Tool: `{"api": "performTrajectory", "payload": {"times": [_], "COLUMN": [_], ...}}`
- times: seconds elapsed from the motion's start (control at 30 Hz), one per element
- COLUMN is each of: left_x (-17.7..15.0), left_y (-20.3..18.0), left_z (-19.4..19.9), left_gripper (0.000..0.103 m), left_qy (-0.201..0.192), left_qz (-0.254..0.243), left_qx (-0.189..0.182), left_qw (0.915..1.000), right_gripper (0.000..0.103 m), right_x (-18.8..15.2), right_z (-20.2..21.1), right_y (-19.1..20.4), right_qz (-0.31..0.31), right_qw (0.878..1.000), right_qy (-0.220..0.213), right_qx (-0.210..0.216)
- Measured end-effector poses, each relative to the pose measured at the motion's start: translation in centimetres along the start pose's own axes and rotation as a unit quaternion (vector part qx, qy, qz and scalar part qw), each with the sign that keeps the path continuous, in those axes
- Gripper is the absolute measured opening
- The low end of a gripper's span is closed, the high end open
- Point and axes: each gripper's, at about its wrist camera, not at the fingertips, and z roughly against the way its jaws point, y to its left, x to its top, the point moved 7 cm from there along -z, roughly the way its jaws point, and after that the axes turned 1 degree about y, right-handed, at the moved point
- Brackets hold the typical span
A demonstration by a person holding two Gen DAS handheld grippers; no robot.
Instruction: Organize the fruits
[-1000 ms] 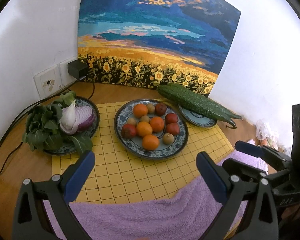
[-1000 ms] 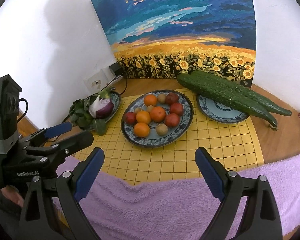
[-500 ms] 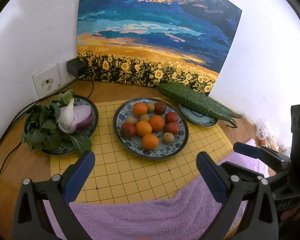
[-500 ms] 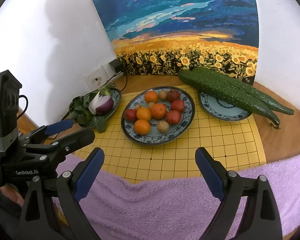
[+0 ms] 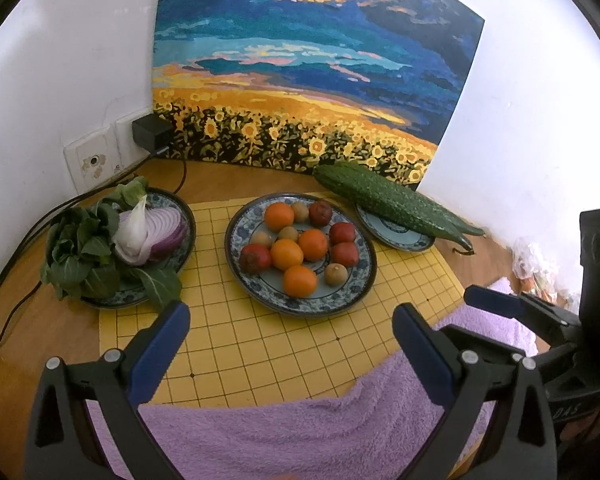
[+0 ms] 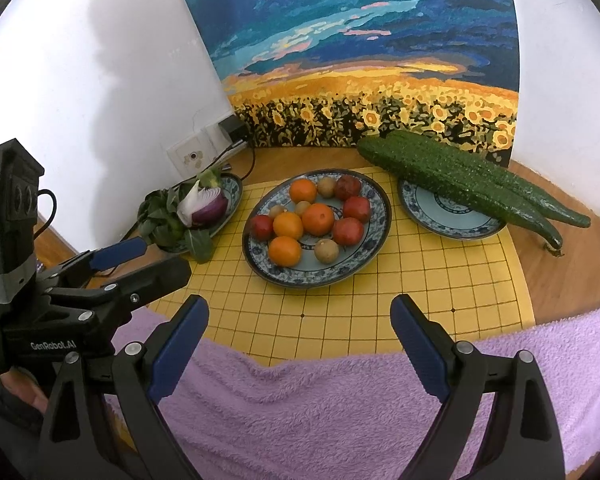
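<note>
A blue patterned plate [image 5: 236,220] in the middle of the yellow grid mat [image 5: 260,344] holds several oranges [image 5: 299,280], several red fruits [image 5: 345,254] and small brown fruits [image 5: 336,274]. The right wrist view shows the same plate [image 6: 380,196] and oranges [image 6: 285,251]. My left gripper [image 5: 290,320] hovers open just in front of the plate, with nothing between its fingers. My right gripper [image 6: 300,308] is open too, empty, and just as far back from the plate. The left gripper [image 6: 156,258] also shows at the left of the right wrist view.
A plate at the left carries leafy greens and half a red onion [image 5: 156,232]. Two cucumbers [image 5: 388,204] lie across a small plate [image 5: 396,236] at the right. A purple towel [image 5: 300,432] covers the mat's near edge. A painting [image 5: 308,60] leans on the wall; a charger [image 5: 150,132] and cables run left.
</note>
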Motion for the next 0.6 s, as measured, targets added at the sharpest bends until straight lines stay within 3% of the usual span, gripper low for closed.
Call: {"api": "performTrajectory", "payload": {"times": [0.6], "left_x": [-0.04], "left_y": [0.05], "left_z": [-0.03], "left_gripper": [0.103], "left_qy": [0.001], "left_qz": [0.004], "left_qx": [0.0], "left_qw": [1.0], "right_gripper": [0.094], "right_x": [-0.23], "right_z": [-0.09], "right_y": [-0.32], "right_qz": [-0.001], "right_qw": [1.0], "right_qy": [0.004], "right_qx": [-0.001]}}
